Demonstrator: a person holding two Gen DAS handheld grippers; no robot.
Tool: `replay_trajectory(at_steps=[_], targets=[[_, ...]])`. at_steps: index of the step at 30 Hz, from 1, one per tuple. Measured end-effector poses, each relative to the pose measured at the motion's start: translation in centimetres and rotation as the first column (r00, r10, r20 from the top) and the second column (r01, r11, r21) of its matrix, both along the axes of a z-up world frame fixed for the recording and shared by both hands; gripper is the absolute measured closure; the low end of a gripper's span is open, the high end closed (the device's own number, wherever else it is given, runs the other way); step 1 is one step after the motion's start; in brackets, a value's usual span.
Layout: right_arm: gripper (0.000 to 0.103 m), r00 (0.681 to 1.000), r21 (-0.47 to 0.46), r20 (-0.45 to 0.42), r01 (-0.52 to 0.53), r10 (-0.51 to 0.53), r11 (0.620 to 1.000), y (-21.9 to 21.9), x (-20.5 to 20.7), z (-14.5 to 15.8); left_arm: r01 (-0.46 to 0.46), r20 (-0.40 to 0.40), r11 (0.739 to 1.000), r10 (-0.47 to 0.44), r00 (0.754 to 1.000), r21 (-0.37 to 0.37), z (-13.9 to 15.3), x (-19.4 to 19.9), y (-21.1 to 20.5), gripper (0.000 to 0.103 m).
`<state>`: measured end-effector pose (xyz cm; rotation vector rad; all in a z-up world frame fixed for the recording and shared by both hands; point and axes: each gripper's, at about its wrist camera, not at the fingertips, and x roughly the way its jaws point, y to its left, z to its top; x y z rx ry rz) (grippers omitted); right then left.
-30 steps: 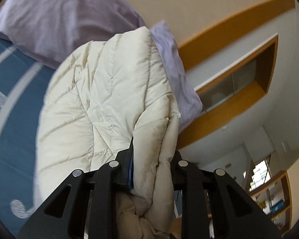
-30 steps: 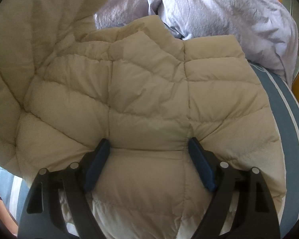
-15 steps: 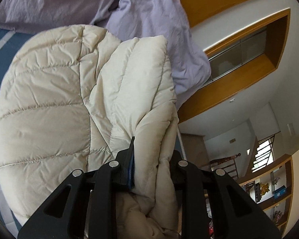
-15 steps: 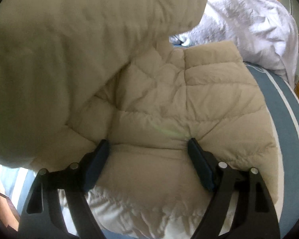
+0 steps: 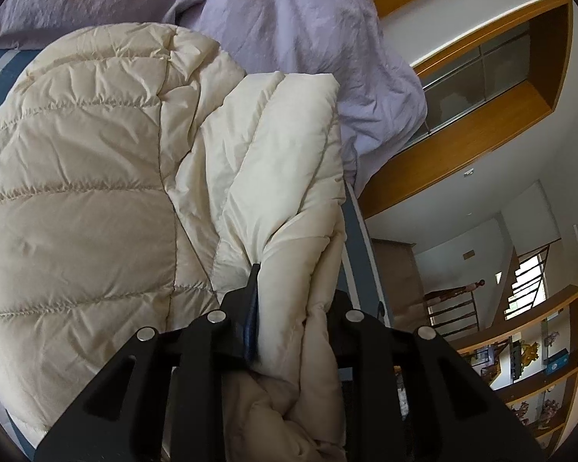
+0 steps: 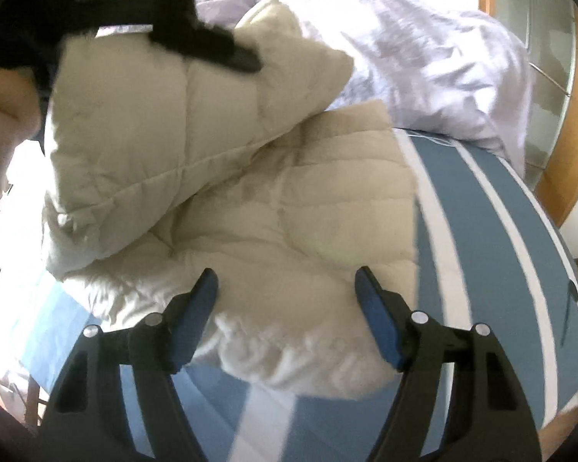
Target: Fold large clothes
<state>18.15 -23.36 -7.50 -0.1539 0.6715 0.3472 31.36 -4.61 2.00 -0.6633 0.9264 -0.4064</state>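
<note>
Crosswise over the cream puffer jacket [image 6: 289, 208] spread on the striped bed [image 6: 493, 238], a folded flap is held pinched by the left gripper [image 5: 285, 308], while the right gripper [image 6: 287, 292] gapes empty at the near hem.

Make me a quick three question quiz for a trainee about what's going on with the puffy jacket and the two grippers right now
1. True or false: the left gripper is shut on a fold of the cream puffer jacket.
2. Multiple choice: the right gripper is A) shut on the jacket, B) open above the jacket's near edge, C) gripping the lavender bedding.
3. Fill in: the jacket lies on a blue cover with ____ stripes.

Key: 1 true; 2 B; 3 white.
</note>
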Motion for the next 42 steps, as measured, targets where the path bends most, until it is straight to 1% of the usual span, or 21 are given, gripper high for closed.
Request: replay_trajectory(at_steps=[5, 8, 10, 13, 17, 20, 23, 25, 29, 33, 35, 37, 39, 41, 42], targets=[[0.034, 1.0, 0.002, -0.009, 0.021, -0.021, 1.0, -1.7, -0.5, -0.5, 0.012, -0.01, 0.999, -0.012, 1.0, 0.036, -0.1, 0.1, -1.5, 0.079], [0.034, 0.999, 0.001, -0.019, 0.027, -0.027, 1.0, -1.8, -0.6, -1.0, 0.044, -0.011, 0.998, -0.044, 0.999, 0.048, 0.0, -0.4, -2.5, 0.07], [0.034, 0.999, 0.007, -0.023, 0.032, -0.032, 0.999, -1.8, -0.8, -1.0, 0.069, -0.009, 0.997, -0.069, 0.998, 0.037, 0.3, -0.7, -2.9, 0.061], [0.034, 0.999, 0.01, -0.026, 0.04, -0.039, 0.999, -1.8, -0.9, -1.0, 0.09, 0.002, 0.995, -0.09, 0.996, 0.04, 1.3, -1.3, -3.1, 0.052], [0.034, 0.998, 0.011, -0.03, 0.051, -0.051, 0.999, -2.0, -1.0, -1.0, 0.073, 0.045, 0.993, -0.078, 0.996, 0.096, 3.1, -2.2, -2.4, 0.048], [0.034, 0.998, 0.012, -0.033, 0.058, -0.058, 0.998, -2.1, -0.9, -1.0, 0.031, 0.081, 0.984, -0.046, 0.996, 0.178, 3.9, -3.3, -0.8, 0.047], [0.033, 0.997, 0.014, -0.036, 0.065, -0.064, 0.998, -2.2, -1.1, -1.1, -0.027, 0.098, 0.962, 0.0, 0.995, 0.271, 4.1, -3.9, 1.2, 0.046], [0.032, 0.997, 0.019, -0.04, 0.07, -0.069, 0.997, -2.3, -1.2, -1.1, -0.061, 0.1, 0.948, 0.031, 0.995, 0.313, 3.8, -4.0, 2.4, 0.046], [0.032, 0.996, 0.021, -0.046, 0.074, -0.073, 0.997, -2.5, -1.5, -1.2, -0.12, 0.09, 0.924, 0.093, 0.992, 0.364, 3.1, -4.0, 5.2, 0.046], [0.032, 0.996, 0.023, -0.053, 0.077, -0.076, 0.997, -2.7, -1.6, -1.3, -0.169, 0.077, 0.903, 0.151, 0.986, 0.394, 2.1, -4.2, 7.6, 0.046], [0.031, 0.995, 0.025, -0.058, 0.079, -0.078, 0.997, -2.8, -1.6, -1.4, -0.2, 0.086, 0.879, 0.181, 0.98, 0.433, 1.7, -4.2, 8.6, 0.046], [0.031, 0.995, 0.027, -0.062, 0.082, -0.081, 0.996, -2.9, -1.5, -1.5, -0.225, 0.099, 0.847, 0.202, 0.974, 0.482, 1.5, -4.2, 8.9, 0.046], [0.03, 0.994, 0.028, -0.064, 0.085, -0.083, 0.996, -2.9, -1.4, -1.6, -0.242, 0.11, 0.807, 0.217, 0.97, 0.538, 1.0, -4.1, 9.0, 0.046], [0.03, 0.994, 0.027, -0.066, 0.085, -0.083, 0.996, -2.9, -1.4, -1.7, -0.239, 0.109, 0.788, 0.216, 0.97, 0.567, 0.4, -3.9, 8.7, 0.044], [0.03, 0.994, 0.027, -0.067, 0.085, -0.083, 0.996, -2.9, -1.3, -1.7, -0.235, 0.106, 0.783, 0.214, 0.971, 0.575, 0.1, -3.8, 8.6, 0.044]])
